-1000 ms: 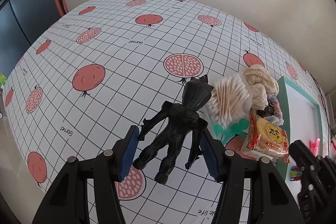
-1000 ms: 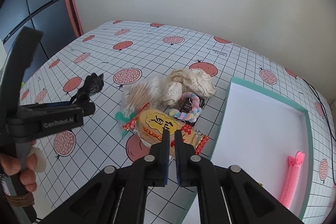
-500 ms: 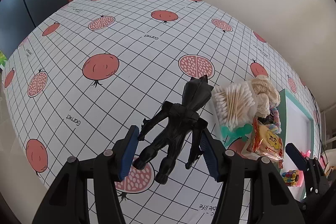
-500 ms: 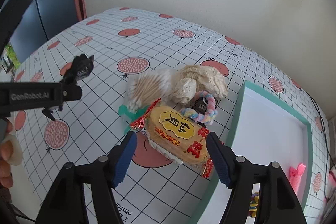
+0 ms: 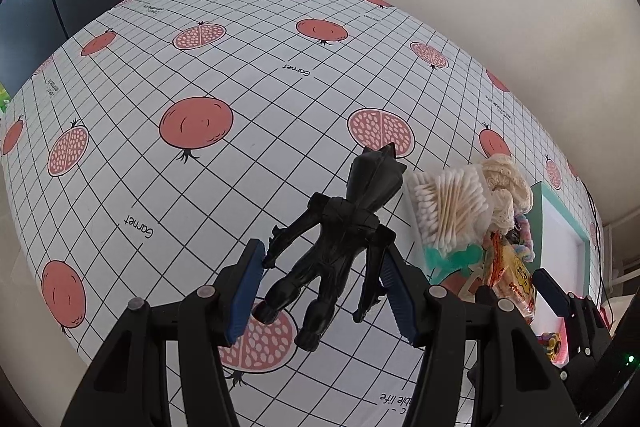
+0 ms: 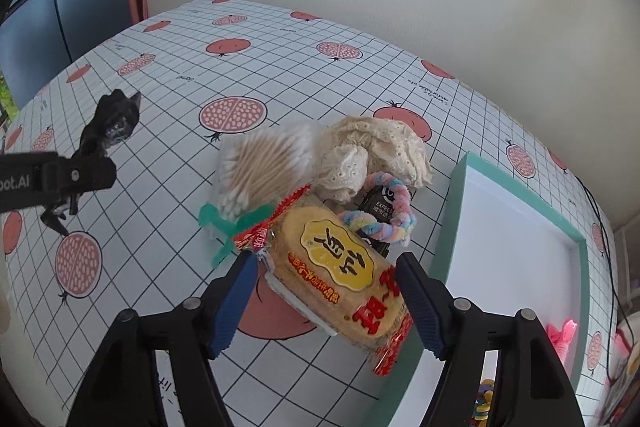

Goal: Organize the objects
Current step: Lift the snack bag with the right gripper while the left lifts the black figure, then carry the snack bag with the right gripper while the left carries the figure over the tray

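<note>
The black plastic creature figurine (image 5: 340, 239) hangs above the pomegranate-print gridded tablecloth (image 5: 200, 67), its outstretched arms clamped between the blue pads of the left gripper (image 5: 320, 283), which tilts steeply downward. To its right lies a clutter: a clear bag of cotton swabs (image 6: 264, 167), a cream lace cloth (image 6: 372, 151), a pastel twisted loop (image 6: 384, 215). The yellow snack packet with red lettering (image 6: 340, 271) sits between the jaws of the right gripper (image 6: 326, 301), which have just been opening and stand apart either side of it; whether the pads touch it I cannot tell. Beside it stands a teal-rimmed white tray (image 6: 452, 219).
</note>
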The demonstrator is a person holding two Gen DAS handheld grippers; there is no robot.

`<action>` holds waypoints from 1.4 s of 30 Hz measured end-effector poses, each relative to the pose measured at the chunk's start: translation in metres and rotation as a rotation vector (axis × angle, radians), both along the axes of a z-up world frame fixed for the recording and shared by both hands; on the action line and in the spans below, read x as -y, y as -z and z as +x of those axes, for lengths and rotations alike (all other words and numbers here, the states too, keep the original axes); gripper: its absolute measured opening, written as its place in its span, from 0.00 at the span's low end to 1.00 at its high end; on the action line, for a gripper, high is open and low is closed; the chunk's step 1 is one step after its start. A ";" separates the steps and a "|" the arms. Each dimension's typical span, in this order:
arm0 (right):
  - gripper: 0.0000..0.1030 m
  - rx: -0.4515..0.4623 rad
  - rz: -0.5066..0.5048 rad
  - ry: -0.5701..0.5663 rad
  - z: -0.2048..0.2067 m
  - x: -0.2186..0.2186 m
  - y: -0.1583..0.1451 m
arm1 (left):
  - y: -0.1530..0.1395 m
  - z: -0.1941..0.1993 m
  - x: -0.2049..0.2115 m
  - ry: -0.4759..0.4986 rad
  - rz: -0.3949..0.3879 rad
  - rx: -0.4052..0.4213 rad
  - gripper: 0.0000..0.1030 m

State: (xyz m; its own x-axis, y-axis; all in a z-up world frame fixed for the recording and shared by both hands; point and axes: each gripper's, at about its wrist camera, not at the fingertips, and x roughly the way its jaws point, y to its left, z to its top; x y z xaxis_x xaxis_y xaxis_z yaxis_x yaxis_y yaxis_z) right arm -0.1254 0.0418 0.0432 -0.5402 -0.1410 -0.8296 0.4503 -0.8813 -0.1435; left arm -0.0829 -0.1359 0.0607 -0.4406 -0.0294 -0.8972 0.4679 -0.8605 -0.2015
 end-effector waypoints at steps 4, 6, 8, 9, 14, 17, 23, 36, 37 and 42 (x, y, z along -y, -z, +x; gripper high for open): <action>0.53 -0.002 -0.005 -0.001 0.000 0.002 -0.003 | 0.000 -0.001 -0.001 0.005 -0.003 -0.003 0.58; 0.48 -0.009 -0.003 -0.005 0.002 0.003 -0.004 | 0.000 -0.001 -0.001 0.007 -0.005 -0.001 0.58; 0.45 -0.009 0.000 -0.011 0.002 0.005 -0.005 | 0.000 -0.001 -0.002 0.009 -0.006 -0.002 0.58; 0.45 -0.010 -0.002 -0.012 0.003 0.005 -0.006 | 0.000 -0.001 -0.002 0.010 -0.007 -0.001 0.58; 0.34 -0.011 -0.031 -0.012 0.003 0.001 -0.011 | 0.000 0.000 -0.002 0.010 -0.011 -0.002 0.58; 0.30 -0.014 -0.037 -0.010 0.003 -0.001 -0.014 | 0.000 0.000 -0.003 0.012 -0.016 0.000 0.58; 0.25 -0.020 -0.060 -0.004 0.004 -0.006 -0.022 | -0.001 0.000 -0.004 0.013 -0.024 -0.007 0.58; 0.23 -0.051 -0.193 0.037 0.008 -0.032 -0.058 | -0.010 0.001 -0.012 0.029 -0.065 -0.035 0.58; 0.23 -0.057 -0.196 0.039 0.009 -0.035 -0.060 | -0.012 0.001 -0.013 0.034 -0.074 -0.040 0.58; 0.23 -0.072 -0.212 0.047 0.013 -0.044 -0.068 | -0.021 0.000 -0.021 0.049 -0.105 -0.059 0.58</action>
State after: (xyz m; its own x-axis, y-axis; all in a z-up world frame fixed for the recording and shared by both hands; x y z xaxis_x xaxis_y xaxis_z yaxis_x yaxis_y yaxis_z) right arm -0.1124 0.0862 0.1110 -0.6070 -0.2814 -0.7432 0.4031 -0.9150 0.0172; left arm -0.0825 -0.1144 0.0818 -0.4961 -0.0992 -0.8626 0.4149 -0.8998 -0.1351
